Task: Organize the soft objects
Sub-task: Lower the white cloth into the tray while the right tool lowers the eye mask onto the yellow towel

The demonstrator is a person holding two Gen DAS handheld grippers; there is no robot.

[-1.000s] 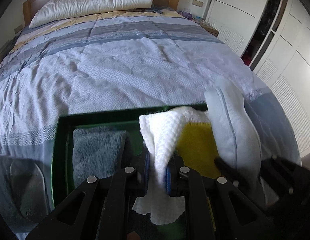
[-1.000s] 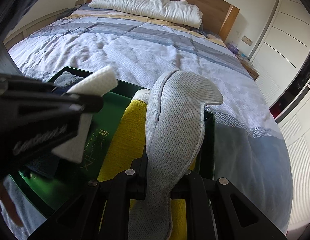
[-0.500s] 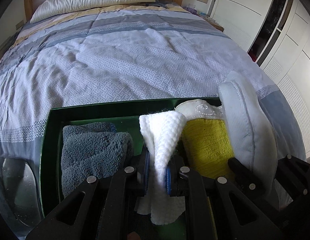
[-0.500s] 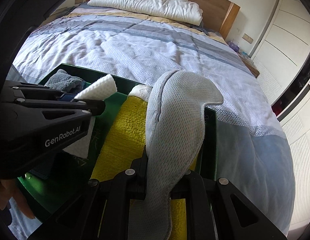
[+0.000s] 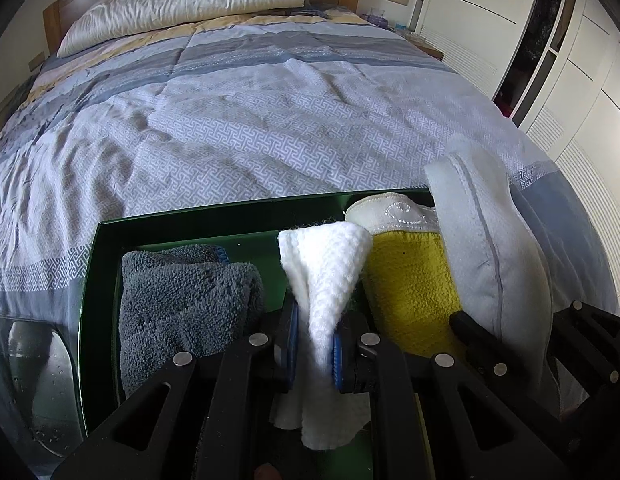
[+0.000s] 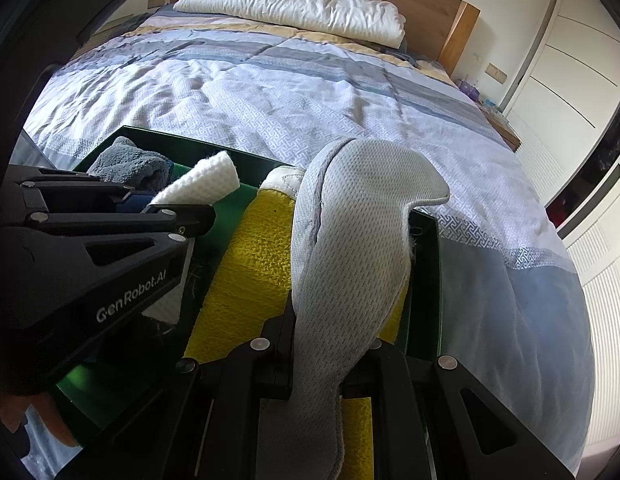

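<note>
Bedroom light falls on a patterned blue-grey quilt (image 5: pixel 269 128) covering the bed, white wardrobe doors (image 5: pixel 570 80) along one side; at the bed's foot edge sits a green tray (image 5: pixel 109 248) holding a grey towel (image 5: pixel 177 300) and a yellow cloth (image 5: pixel 414 280); the left gripper (image 5: pixel 314 352) has its fingers closed on a white waffle cloth (image 5: pixel 322 268), hanging lengthwise over the tray's middle gap; the right gripper (image 6: pixel 316 356) pinches a grey mesh insole (image 6: pixel 350 240), upright, long axis along the fingers, above the yellow cloth near the tray's right wall.

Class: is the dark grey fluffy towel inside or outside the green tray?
Inside: the dark grey fluffy towel lies bunched within the green tray walls.
</note>
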